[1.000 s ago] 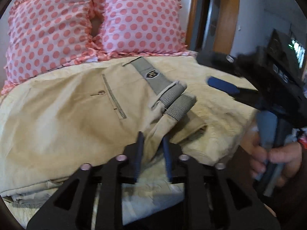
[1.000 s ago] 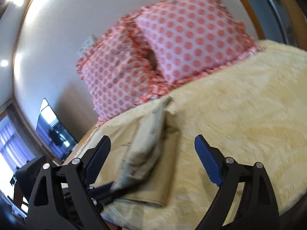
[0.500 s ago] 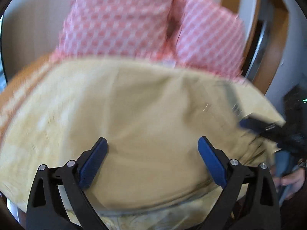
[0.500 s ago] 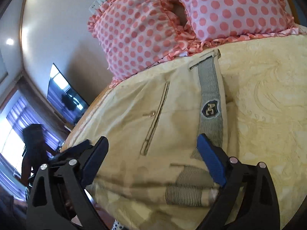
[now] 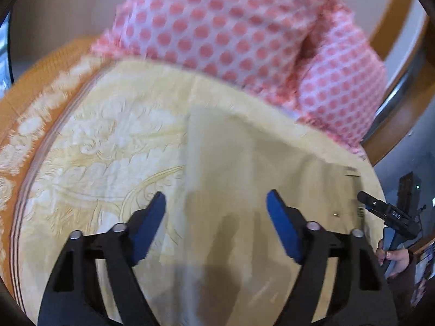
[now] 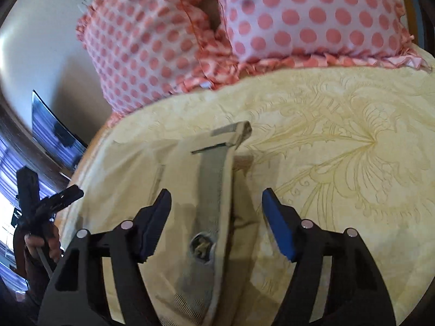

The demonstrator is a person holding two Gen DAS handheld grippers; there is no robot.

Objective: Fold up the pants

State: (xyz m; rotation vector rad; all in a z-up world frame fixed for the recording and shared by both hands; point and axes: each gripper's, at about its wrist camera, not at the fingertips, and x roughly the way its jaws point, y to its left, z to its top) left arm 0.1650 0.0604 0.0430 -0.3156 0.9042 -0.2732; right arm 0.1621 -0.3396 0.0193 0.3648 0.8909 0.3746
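Observation:
The beige pants [image 5: 244, 179] lie folded on the yellow bedspread [image 5: 95, 149]. My left gripper [image 5: 216, 217] is open and empty above their left part. In the right wrist view the pants [image 6: 130, 179] show their grey waistband [image 6: 210, 190] with a metal button [image 6: 201, 245]. My right gripper [image 6: 216, 214] is open and empty, with the waistband lying between its blue pads. Each gripper shows in the other's view: the right one at the right edge [image 5: 391, 214], the left one at the left edge [image 6: 51, 203].
Two pink polka-dot pillows [image 6: 244, 27] stand at the head of the bed, also in the left wrist view [image 5: 244, 35]. The orange mattress edge [image 5: 35, 87] runs on the left. A dark screen [image 6: 54, 133] hangs on the wall.
My left gripper let go of the pants fabric, opened and swung left over the bed. My right gripper stayed open and came down over the waistband.

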